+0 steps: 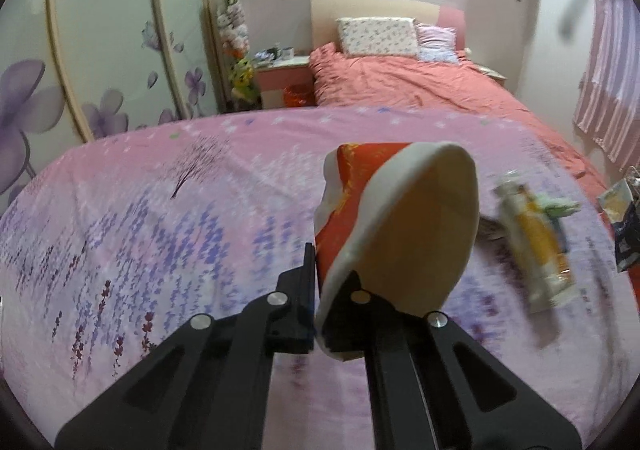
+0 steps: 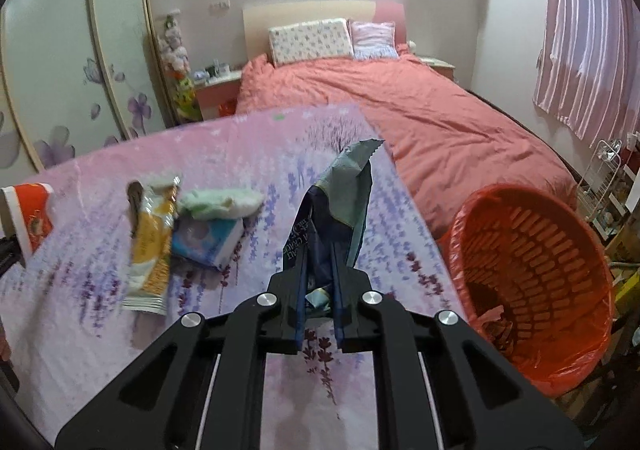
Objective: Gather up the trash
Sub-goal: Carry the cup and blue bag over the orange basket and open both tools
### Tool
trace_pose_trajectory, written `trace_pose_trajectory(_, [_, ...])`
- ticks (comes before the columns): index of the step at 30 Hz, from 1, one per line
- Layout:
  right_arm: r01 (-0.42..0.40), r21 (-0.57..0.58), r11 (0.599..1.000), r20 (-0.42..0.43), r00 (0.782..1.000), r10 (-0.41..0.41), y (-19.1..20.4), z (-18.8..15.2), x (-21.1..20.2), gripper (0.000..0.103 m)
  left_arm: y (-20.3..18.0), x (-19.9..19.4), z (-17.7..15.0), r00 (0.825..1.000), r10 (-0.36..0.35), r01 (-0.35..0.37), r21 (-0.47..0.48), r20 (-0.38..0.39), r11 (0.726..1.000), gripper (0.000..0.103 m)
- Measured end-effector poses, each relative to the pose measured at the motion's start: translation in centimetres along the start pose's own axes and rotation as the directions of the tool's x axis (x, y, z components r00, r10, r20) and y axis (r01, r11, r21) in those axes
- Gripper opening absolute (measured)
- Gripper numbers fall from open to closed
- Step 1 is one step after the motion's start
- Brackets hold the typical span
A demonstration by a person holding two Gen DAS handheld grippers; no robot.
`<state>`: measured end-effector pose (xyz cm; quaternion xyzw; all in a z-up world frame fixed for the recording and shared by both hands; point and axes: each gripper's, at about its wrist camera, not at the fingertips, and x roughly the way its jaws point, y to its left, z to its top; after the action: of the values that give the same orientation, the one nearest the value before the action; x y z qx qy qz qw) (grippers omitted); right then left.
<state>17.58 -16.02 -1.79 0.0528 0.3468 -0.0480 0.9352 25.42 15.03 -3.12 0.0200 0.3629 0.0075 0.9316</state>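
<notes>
The left gripper (image 1: 320,270) is clamped on the rim of a red and white paper cup (image 1: 396,226), crushed flat, lifted above the pink lavender-print cloth (image 1: 160,210). The right gripper (image 2: 320,278) is closed on a dark blue and grey foil wrapper (image 2: 340,202), which stands up between its fingers.

On the cloth, at ten o'clock from the right gripper, lie a yellow and white snack wrapper (image 2: 150,242), a crumpled pale green tissue (image 2: 220,202) and a small blue and white packet (image 2: 208,240), all touching one another.

Only the right wrist view shows the round red plastic basket with a red bag liner (image 2: 532,250), at three o'clock just beside the cloth's edge. Only the left view shows the cup's pale inside.
</notes>
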Motion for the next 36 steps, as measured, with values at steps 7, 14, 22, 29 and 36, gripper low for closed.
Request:
trace_pose_trajectory(7, [-0.037,0.008,0.999,0.105,0.994,0.036,-1.9,1.2,-4.8,0.011,-5.6,-4.1,2.0,0.993,-0.108,0.107,0.020,0.048,0.994,0.004])
trace_pose_trajectory(14, [-0.042,0.017,0.999,0.161,0.986,0.039,-4.2,1.3,-7.5,0.011,-11.9,-6.8,2.8,0.970,-0.234,0.229,0.074,0.066,0.971,0.004])
trace_pose_trajectory(22, [-0.019,0.057,0.998,0.181,0.983,0.009,-8.6,0.5,-8.4,0.011,-20.6,-9.0,3.0,0.931,-0.359,0.345,0.170,0.065,0.923,0.004])
trace_pose_trajectory(29, [0.012,0.103,0.995,0.177,0.984,-0.030,-13.0,-0.1,-8.1,0.011,-28.1,-9.4,2.3,0.892,-0.452,0.434,0.230,0.028,0.871,0.004])
trace_pose_trajectory(36, [0.043,0.139,0.989,0.157,0.985,-0.065,-16.5,-0.4,-6.5,0.011,-35.7,-8.0,1.3,0.856,-0.517,0.505,0.274,-0.035,0.818,0.004])
